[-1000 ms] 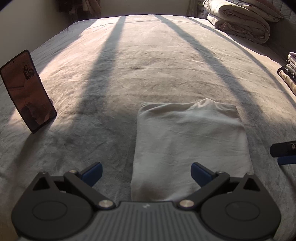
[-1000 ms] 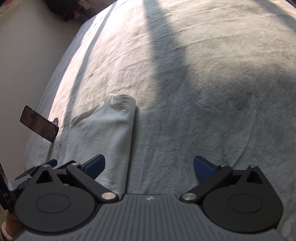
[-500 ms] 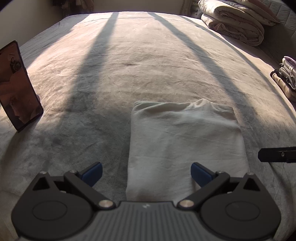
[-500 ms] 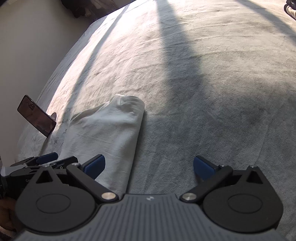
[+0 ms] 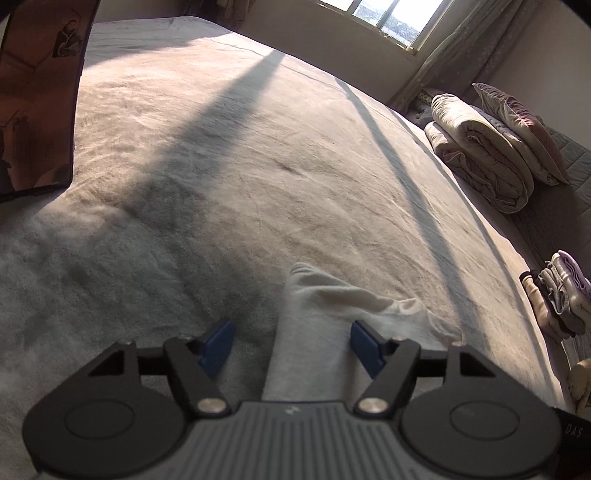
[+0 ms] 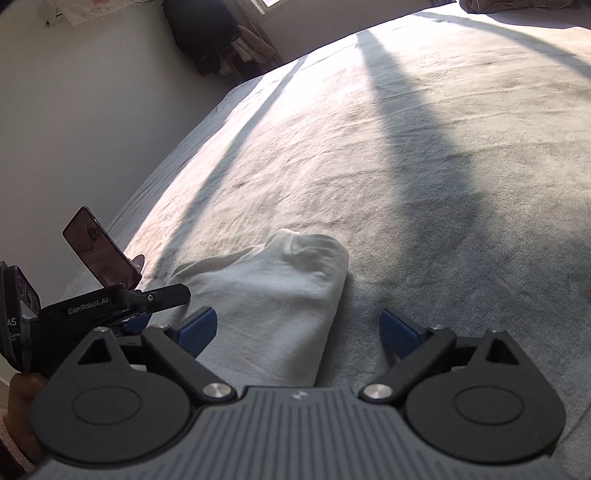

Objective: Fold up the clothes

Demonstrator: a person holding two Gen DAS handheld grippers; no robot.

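A folded white garment (image 5: pixel 325 325) lies on the grey bed cover (image 5: pixel 258 166). My left gripper (image 5: pixel 291 347) is open and low over the garment's near left edge; one blue pad is over the cover and the other over the cloth. In the right wrist view, the garment (image 6: pixel 273 295) runs away from me. My right gripper (image 6: pixel 297 330) is open and straddles its near right edge. The left gripper (image 6: pixel 162 306) shows at the garment's left side, held by a hand (image 6: pixel 18 406).
A phone on a stand (image 6: pixel 99 258) sits close to the left, large in the left wrist view (image 5: pixel 37 92). Folded quilts and a pillow (image 5: pixel 487 147) lie at the far right. A stack of folded clothes (image 5: pixel 561 295) sits at the right edge. A window (image 5: pixel 388 14) is behind the bed.
Both grippers have dropped low to the garment's near edge. The left one has swung left toward the phone and its jaws stand narrower. The garment has not moved.
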